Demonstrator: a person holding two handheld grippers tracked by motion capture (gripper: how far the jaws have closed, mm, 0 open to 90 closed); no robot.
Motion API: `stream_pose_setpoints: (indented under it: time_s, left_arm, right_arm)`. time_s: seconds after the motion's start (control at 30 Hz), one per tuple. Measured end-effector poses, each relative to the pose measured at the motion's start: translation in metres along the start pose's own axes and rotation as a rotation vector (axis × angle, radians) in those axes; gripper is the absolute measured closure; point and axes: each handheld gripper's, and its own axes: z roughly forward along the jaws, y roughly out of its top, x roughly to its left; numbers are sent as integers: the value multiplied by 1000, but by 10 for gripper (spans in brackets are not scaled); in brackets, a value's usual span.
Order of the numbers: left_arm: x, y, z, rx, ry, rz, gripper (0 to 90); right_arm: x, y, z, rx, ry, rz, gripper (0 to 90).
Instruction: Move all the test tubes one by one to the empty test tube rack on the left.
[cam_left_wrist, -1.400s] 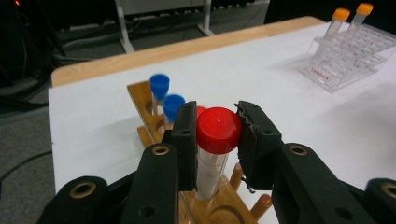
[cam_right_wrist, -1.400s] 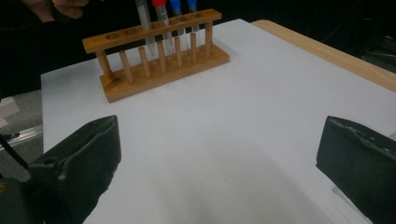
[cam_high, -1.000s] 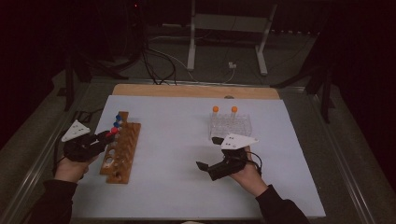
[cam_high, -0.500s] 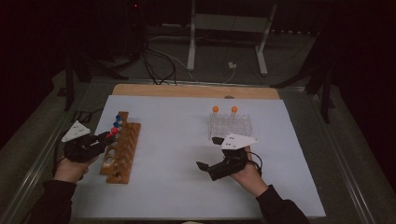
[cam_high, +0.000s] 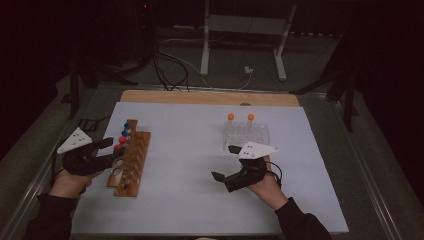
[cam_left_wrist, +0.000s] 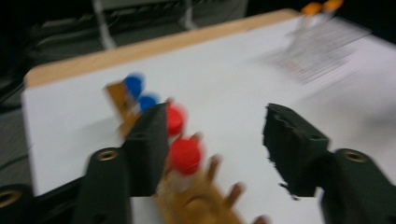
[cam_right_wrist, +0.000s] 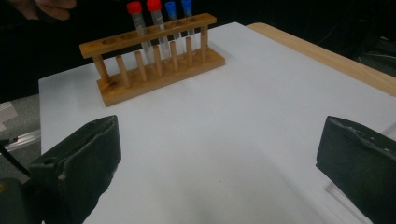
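High view puts the wooden rack (cam_high: 131, 159) near the left edge of the white counter (cam_high: 200, 200), its long side running away from the person, with two red-capped tubes (cam_high: 120, 143) and two blue-capped tubes (cam_high: 126, 129) standing upright in its far holes and the near holes bare. Just left of the rack, the left hand-held gripper (cam_high: 111, 148) lies roughly level and points at the red caps; its jaws have just been opening and now stand apart, released, the nearer red-capped tube (cam_left_wrist: 184, 156) just beside the left jaw and nothing pressed between the pads. The person's left hand (cam_high: 70, 182) grips its body from below, sleeve coming in at the bottom corner. Well apart on the right half of the counter, the right hand-held gripper (cam_high: 225, 162) hovers low with its jaws spread wide and empty, pointing across toward the rack, held in the right hand (cam_high: 267, 187). Just beyond it stands a clear plastic rack (cam_high: 246, 134) carrying two orange-capped tubes (cam_high: 240, 117). A bare wooden strip (cam_high: 210, 97) edges the counter's far side.
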Motion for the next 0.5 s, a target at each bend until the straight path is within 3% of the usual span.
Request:
stream_pose_setpoints:
  time_s: [0.1, 0.17, 0.4, 0.5]
  left_arm:
    - [-13, 6, 0, -44, -63, 12, 245]
    - [-22, 9, 4, -52, -82, 29, 171]
    - [-49, 15, 17, -77, -170, 61, 40]
    - [-59, 14, 24, -80, -199, 72, 27]
  right_arm:
    - [-4, 2, -3, -11, -17, 4, 0]
    - [-9, 3, -7, -18, -34, 8, 1]
    - [-31, 3, -16, -33, -113, 35, 1]
    - [-44, 2, -18, -32, -160, 47, 1]
